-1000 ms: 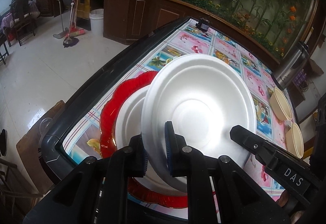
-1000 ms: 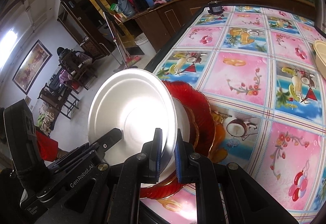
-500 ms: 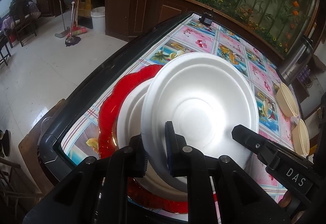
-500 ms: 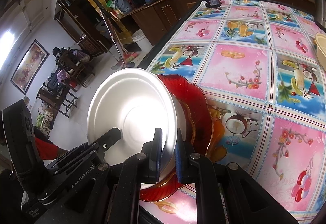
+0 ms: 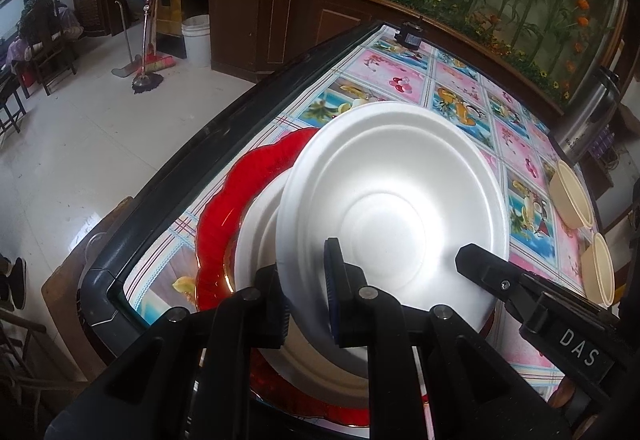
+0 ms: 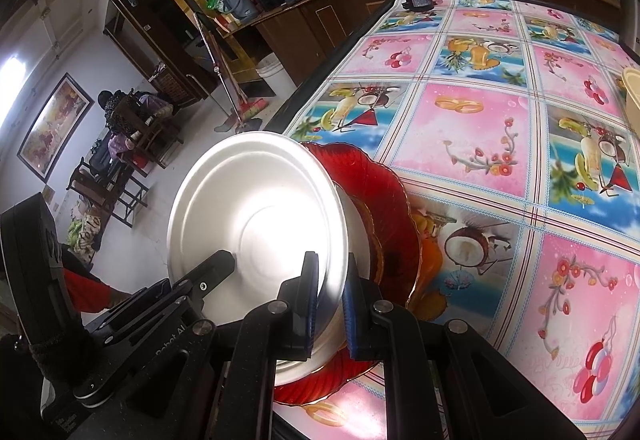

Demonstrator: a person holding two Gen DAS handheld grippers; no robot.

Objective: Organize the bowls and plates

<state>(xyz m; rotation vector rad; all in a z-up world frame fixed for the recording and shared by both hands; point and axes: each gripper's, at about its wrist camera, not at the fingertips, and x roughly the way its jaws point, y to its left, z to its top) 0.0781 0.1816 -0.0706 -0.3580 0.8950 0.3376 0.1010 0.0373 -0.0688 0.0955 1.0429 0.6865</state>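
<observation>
Holding a white foam plate [image 5: 394, 207] by its near rim, left gripper [image 5: 306, 310] and right gripper [image 6: 330, 304] each had fingers clamped on it, tilted above the red plate [image 5: 240, 195] stack at the surface [image 6: 472, 127] corner. Judged: lower level, center over the white plate [image 5: 256, 240] beneath, release both sides together. Cream bowls [image 5: 570, 193] sat well apart. Lettering read "DAS" on one gripper, "Robot.AI" partly legible on the other.
</observation>
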